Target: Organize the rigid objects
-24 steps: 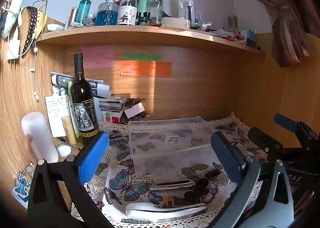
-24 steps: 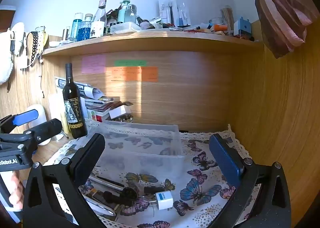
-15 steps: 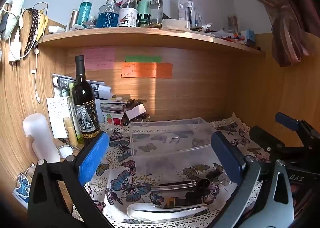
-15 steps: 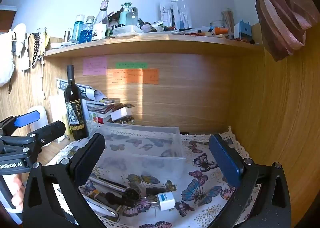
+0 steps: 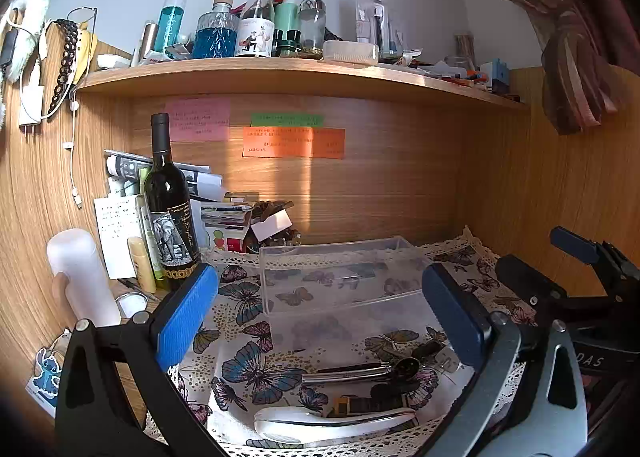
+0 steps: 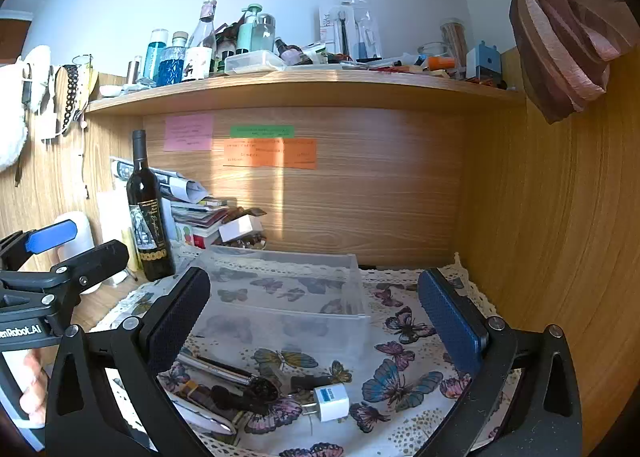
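Note:
A clear plastic box [image 5: 340, 277] stands empty on the butterfly cloth [image 5: 248, 369]; it also shows in the right wrist view [image 6: 280, 297]. In front of it lie a white spoon [image 5: 320, 423], a metal scoop [image 5: 360, 371], a dark lighter-like piece [image 5: 372, 405] and a white plug adapter [image 6: 330, 403]. My left gripper [image 5: 320, 321] is open and empty, held above these items. My right gripper [image 6: 316, 325] is open and empty, to the right of the left one and above the adapter.
A dark wine bottle [image 5: 170, 213] stands at the back left beside a white tube [image 5: 80, 277] and stacked papers. A cluttered shelf [image 5: 280, 75] runs overhead. A wooden side wall [image 6: 560, 237] closes the right.
Both views have shifted slightly downward in frame, as the grippers tilt up a little. Nothing on the cloth has moved.

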